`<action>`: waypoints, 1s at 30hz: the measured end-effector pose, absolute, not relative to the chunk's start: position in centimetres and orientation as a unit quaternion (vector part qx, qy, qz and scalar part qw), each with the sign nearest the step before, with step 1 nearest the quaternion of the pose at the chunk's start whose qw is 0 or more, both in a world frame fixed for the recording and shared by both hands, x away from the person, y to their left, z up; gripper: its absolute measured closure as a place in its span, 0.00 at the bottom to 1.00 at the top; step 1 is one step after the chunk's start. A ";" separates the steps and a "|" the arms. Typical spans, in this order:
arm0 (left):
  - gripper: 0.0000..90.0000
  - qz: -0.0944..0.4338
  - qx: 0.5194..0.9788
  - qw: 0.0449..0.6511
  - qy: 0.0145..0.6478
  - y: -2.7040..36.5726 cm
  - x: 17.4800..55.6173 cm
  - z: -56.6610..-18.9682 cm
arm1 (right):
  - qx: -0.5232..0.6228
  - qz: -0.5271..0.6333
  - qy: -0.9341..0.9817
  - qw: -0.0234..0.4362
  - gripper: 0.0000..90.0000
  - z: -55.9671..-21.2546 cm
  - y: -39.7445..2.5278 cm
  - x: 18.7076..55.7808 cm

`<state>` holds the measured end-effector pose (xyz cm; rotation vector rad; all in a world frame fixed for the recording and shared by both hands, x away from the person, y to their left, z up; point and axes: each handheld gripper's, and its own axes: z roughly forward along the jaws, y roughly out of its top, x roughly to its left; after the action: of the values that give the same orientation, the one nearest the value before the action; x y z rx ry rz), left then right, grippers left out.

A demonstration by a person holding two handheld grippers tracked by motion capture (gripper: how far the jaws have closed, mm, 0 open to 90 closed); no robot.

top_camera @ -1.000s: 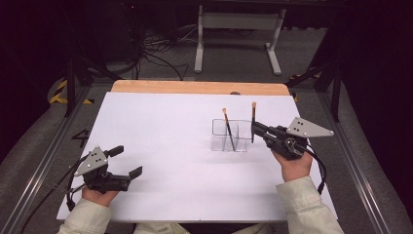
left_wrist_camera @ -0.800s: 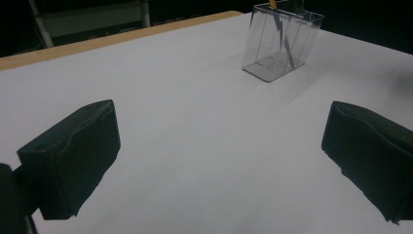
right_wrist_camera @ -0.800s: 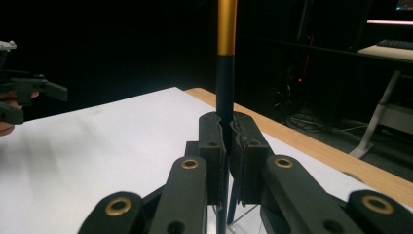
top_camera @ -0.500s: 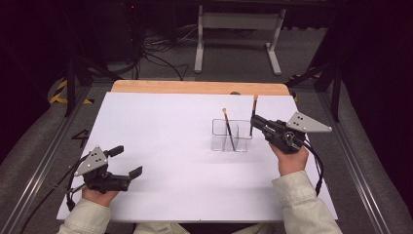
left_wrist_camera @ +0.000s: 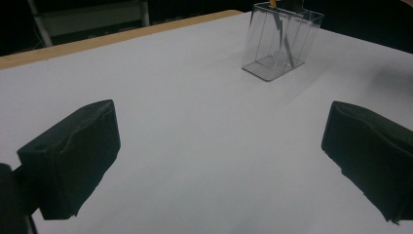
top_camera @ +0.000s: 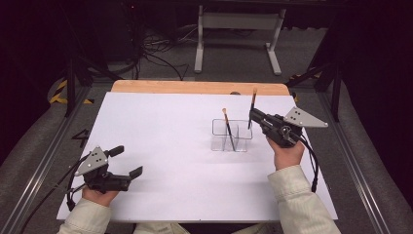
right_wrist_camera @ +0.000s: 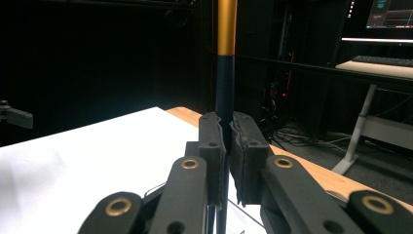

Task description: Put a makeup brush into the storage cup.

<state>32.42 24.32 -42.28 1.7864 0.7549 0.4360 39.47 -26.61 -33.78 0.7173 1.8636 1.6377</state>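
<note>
The right gripper (top_camera: 252, 118) hovers at the right side of the white table (top_camera: 165, 146), its jaws clamped on a thin dark brush (top_camera: 252, 108) that stands nearly upright, orange tip uppermost. In the right gripper view the jaws press together on the brush's dark handle (right_wrist_camera: 224, 87), and a gold-coloured band sits on the shaft above the grip. The lower end of the brush hangs at the far right corner of a clear plastic holder (top_camera: 232, 136); whether it is inside the rim or just over it cannot be told.

The holder stands right of the table's middle, just to the left of the right gripper. It is divided into compartments, and a second brush (top_camera: 228, 127) leans in it, orange tip up and tilted toward the left.

The left gripper (top_camera: 127, 161) rests low at the near left corner of the table, well apart from the holder, with its jaws spread wide and nothing between them. In the left gripper view the holder (left_wrist_camera: 281, 45) shows far off across the bare white surface, between the two black jaws.
</note>
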 end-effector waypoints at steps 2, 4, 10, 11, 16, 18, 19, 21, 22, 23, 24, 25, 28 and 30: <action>0.01 0.184 0.753 0.545 0.319 24.3 32.4 -42.3 | 0.268 0.608 0.695 0.273 0.93 -33.7 -26.4 39.6; 0.01 0.184 0.754 0.545 0.317 24.3 32.5 -42.3 | 0.267 0.609 0.695 0.273 0.93 -33.7 -26.1 39.8; 0.01 0.183 0.754 0.545 0.319 24.3 32.5 -42.3 | 0.269 0.609 0.695 0.270 0.93 -33.7 -25.4 40.5; 0.01 0.182 0.754 0.545 0.318 24.3 32.5 -42.3 | 0.268 0.608 0.696 0.271 0.93 -33.7 -25.3 40.7; 0.01 0.181 0.754 0.546 0.318 24.3 32.5 -42.3 | 0.276 0.608 0.695 0.268 0.93 -33.9 -25.1 41.4; 0.01 0.181 0.754 0.545 0.318 24.3 32.5 -42.3 | 0.278 0.607 0.695 0.267 0.93 -34.1 -24.9 41.6; 0.01 0.181 0.754 0.545 0.318 24.3 32.5 -42.4 | 0.278 0.607 0.696 0.265 0.93 -34.2 -24.7 41.8; 0.01 0.181 0.753 0.547 0.317 24.3 32.6 -42.4 | 0.278 0.603 0.699 0.266 0.93 -34.4 -24.4 42.0; 0.01 0.180 0.753 0.547 0.317 24.2 32.6 -42.4 | 0.279 0.604 0.698 0.265 0.93 -34.5 -24.3 42.1; 0.02 0.179 0.753 0.547 0.318 24.2 32.6 -42.4 | 0.279 0.604 0.698 0.264 0.93 -34.5 -24.2 42.2; 0.01 0.179 0.754 0.547 0.317 24.2 32.7 -42.4 | 0.280 0.604 0.698 0.264 0.93 -34.6 -24.2 42.3; 0.01 0.179 0.754 0.547 0.317 24.2 32.7 -42.4 | 0.281 0.606 0.696 0.262 0.93 -34.6 -24.1 42.4; 0.02 0.179 0.754 0.547 0.316 24.2 32.7 -42.4 | 0.284 0.607 0.695 0.261 0.93 -34.7 -24.1 42.5; 0.01 0.179 0.754 0.547 0.317 24.2 32.8 -42.4 | 0.283 0.611 0.693 0.257 0.93 -34.7 -24.0 42.6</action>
<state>32.77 24.15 -42.42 1.7864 0.7505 0.4232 42.58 -23.99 -34.75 0.7683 1.8802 1.6569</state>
